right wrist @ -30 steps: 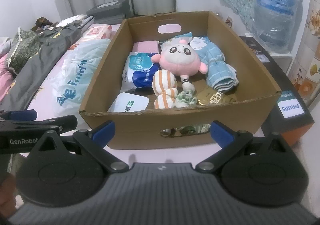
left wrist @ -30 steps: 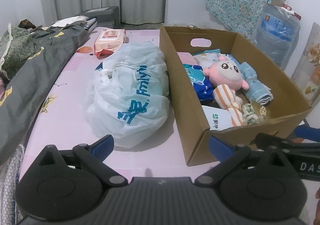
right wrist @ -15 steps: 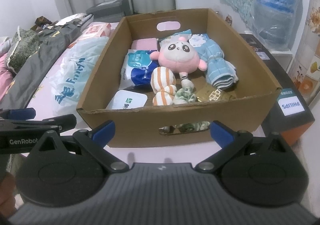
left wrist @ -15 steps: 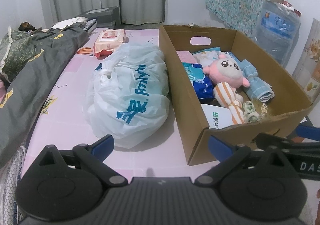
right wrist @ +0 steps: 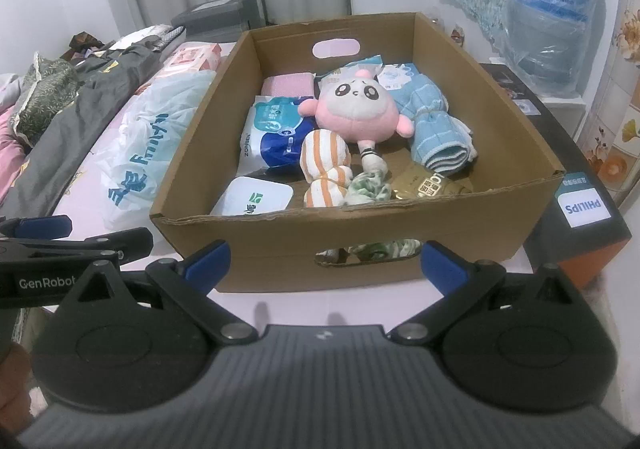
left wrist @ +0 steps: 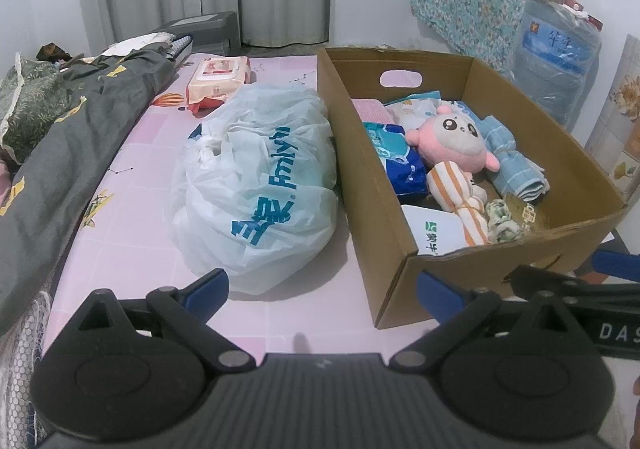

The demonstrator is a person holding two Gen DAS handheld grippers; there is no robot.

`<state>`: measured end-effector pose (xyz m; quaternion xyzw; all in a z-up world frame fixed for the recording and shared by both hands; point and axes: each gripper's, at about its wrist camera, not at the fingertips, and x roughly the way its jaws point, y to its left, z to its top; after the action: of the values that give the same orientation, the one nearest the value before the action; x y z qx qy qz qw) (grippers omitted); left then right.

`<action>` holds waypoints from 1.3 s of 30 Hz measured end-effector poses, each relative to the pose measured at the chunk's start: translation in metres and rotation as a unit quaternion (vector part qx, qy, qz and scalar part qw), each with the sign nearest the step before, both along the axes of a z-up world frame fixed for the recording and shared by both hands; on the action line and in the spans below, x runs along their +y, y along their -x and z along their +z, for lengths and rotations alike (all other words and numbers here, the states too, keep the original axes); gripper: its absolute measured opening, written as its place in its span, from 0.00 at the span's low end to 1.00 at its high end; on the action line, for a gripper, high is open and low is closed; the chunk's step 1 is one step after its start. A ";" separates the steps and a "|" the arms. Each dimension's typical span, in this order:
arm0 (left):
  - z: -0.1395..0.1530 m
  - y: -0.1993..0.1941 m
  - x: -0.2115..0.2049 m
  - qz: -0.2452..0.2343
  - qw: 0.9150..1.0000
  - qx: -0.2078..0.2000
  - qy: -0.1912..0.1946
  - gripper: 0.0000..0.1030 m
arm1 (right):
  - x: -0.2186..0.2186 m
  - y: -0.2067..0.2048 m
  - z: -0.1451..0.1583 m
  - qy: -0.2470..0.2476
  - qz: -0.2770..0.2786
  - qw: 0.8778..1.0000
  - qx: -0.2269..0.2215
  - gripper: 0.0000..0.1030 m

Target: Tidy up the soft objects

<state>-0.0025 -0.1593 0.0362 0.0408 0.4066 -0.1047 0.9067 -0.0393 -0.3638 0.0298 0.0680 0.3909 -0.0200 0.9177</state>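
Cardboard box [right wrist: 280, 249] beside "PHILIPS" carton [right wrist: 586, 209]; "GenRobot" left gripper [left wrist: 322, 285], right gripper [right wrist: 325, 261], jaws spread, empty.

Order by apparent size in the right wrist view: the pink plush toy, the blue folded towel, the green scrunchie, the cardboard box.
1. cardboard box
2. pink plush toy
3. blue folded towel, close to the toy in size, so that order is unsure
4. green scrunchie
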 end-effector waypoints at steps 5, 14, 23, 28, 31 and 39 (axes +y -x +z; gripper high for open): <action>0.000 0.000 0.000 0.000 1.000 0.000 0.000 0.98 | 0.000 0.000 -0.001 0.000 0.000 1.000 0.000 0.99; 0.000 0.000 -0.001 0.000 1.000 0.001 0.000 0.98 | -0.001 0.000 -0.001 -0.001 0.000 1.000 0.001 0.99; -0.002 0.000 -0.002 0.000 1.000 0.001 -0.002 0.98 | -0.001 0.000 -0.001 -0.002 0.000 1.000 0.001 0.99; -0.001 0.000 -0.002 0.000 1.000 0.001 -0.002 0.98 | -0.002 -0.001 -0.002 -0.002 0.001 1.000 0.001 0.99; -0.001 0.000 -0.003 0.000 1.000 0.002 -0.002 0.98 | -0.002 0.000 -0.002 -0.002 0.001 1.000 0.001 0.99; -0.001 0.000 -0.003 0.000 1.000 0.001 -0.002 0.98 | -0.002 -0.001 -0.001 -0.003 0.001 1.000 0.001 0.99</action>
<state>-0.0028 -0.1623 0.0354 0.0430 0.4077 -0.1039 0.9062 -0.0384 -0.3663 0.0284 0.0699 0.3923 -0.0181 0.9170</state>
